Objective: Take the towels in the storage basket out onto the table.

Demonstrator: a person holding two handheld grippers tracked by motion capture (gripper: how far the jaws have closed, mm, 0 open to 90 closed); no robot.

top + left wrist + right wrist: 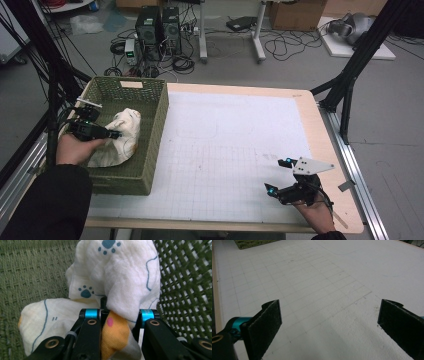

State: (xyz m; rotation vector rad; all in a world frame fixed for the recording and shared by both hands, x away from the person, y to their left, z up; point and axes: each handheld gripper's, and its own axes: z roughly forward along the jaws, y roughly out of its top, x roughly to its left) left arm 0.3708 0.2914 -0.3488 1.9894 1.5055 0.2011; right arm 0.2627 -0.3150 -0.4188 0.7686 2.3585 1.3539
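Workshop floor behind, strewn with cables, two black computer towers and cardboard boxes; in front, wooden surface covered by white gridded mat. Green woven basket at left end of surface, long side running away from camera, pale label on far rim. Inside basket, crumpled cream cloth printed with blue paw marks and blue outlines, one orange patch with pink dot; bunched against right-hand wall, part resting on basket floor. Left hand-held gripper reaching into basket from left rim, held by left hand in dark sleeve. In left gripper view, fold of cloth pinched between black jaws, orange patch squeezed in narrow gap, rest of fabric piled above jaw tips; basket weave behind on left, open lattice wall on right. Right hand-held gripper low over near right part of mat, well apart from basket, grey three-cornered plate on top, cable trailing toward right hand at near edge. In right gripper view, jaws spread wide, dark pads facing each other across bare mat, nothing between them; corner of basket at top left.
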